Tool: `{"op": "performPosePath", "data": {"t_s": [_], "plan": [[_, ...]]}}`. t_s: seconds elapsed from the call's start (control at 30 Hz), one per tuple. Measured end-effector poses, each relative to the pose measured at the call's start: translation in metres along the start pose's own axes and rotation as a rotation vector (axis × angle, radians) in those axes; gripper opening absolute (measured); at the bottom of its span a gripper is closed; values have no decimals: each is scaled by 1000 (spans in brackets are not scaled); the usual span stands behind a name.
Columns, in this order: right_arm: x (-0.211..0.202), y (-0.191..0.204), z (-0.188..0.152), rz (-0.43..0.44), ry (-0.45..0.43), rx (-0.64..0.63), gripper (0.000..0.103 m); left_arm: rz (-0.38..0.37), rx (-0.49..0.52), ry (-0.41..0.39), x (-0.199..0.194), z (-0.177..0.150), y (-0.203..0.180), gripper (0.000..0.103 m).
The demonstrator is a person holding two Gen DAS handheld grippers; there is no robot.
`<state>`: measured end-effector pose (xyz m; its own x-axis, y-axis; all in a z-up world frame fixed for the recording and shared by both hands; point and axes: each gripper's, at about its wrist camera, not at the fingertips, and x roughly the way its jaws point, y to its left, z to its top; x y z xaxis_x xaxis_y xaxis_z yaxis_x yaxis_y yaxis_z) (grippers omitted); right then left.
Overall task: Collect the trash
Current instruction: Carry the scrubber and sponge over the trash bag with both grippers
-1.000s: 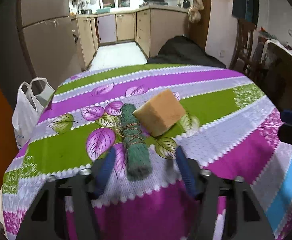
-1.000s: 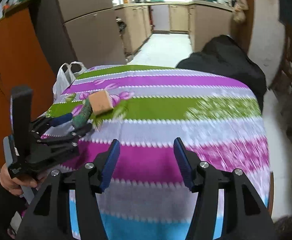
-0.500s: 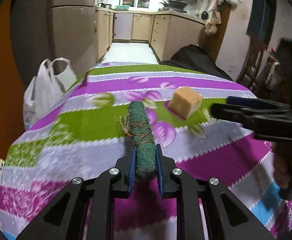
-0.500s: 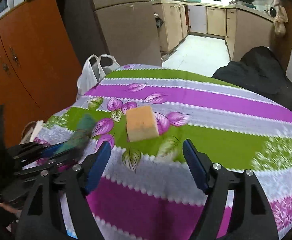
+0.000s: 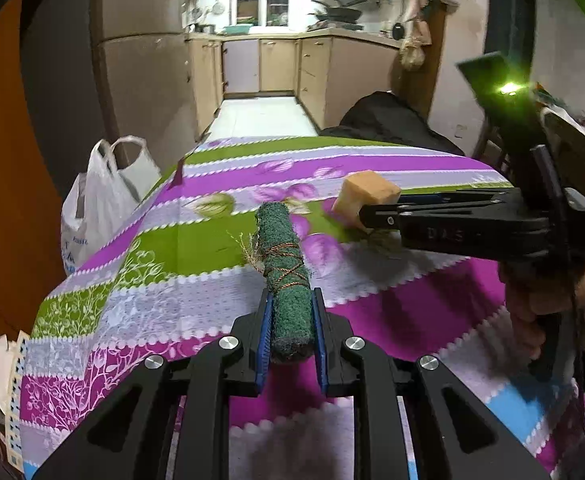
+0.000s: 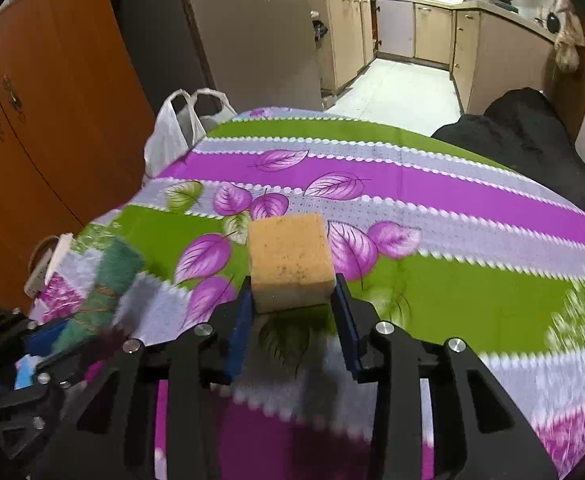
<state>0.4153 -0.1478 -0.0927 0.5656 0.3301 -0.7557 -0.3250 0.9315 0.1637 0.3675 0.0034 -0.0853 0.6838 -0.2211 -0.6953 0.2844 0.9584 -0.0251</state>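
Green scouring roll (image 5: pixel 288 280), bound with brown string, sits clamped between the blue pads of the left gripper (image 5: pixel 291 328), its far end reaching out over the striped cloth (image 5: pixel 172 248) on the table. Only the left wrist view shows this grip sharply; it also shows the right gripper from the side, at the right of the frame, with a hand (image 5: pixel 548 312) around its handle and its tips at the orange sponge (image 5: pixel 364 196). The right wrist view gives what that side look cannot: the sponge (image 6: pixel 290 262) stands square between the two blue pads of the right gripper (image 6: pixel 292 312), whose jaws have just been closing and now press on both its flanks, near its lower edge. In the same view the left gripper (image 6: pixel 58 334) and the roll (image 6: pixel 106 284) appear only as a blur at the lower left. Both views show a white bag (image 5: pixel 100 204) hanging past the table's far left edge, beside the orange cupboard (image 6: pixel 40 120); the right wrist view shows its two handles (image 6: pixel 196 98) standing up. Whether the sponge rests on the cloth or is lifted clear of it I cannot tell.
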Motion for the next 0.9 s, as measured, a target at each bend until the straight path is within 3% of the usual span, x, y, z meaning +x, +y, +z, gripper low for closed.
{"op": "performPosePath", "data": {"t_s": [0.13,0.23,0.3,0.43,0.67,0.8,0.9], "plan": [[-51,-5,-34,25,-6,50,35,-37,59,-13,-15,1,-23,19],[-107,-20,-78,38,-6,129,35,-102,155,-11,-32,-3,-60,19],[-155,-38,-117,3,-6,193,35,-147,224,-16,-44,-8,-89,19],[-239,-68,-174,-112,-28,304,35,-276,349,-29,-73,-18,-158,19],[-410,-112,-251,-406,-164,478,35,-525,582,-83,-140,-32,-306,19],[-463,-126,-278,-514,-177,539,35,-625,691,-106,-173,-34,-387,19],[-486,-137,-290,-562,-157,582,35,-703,749,-77,-187,-32,-440,19]]}}
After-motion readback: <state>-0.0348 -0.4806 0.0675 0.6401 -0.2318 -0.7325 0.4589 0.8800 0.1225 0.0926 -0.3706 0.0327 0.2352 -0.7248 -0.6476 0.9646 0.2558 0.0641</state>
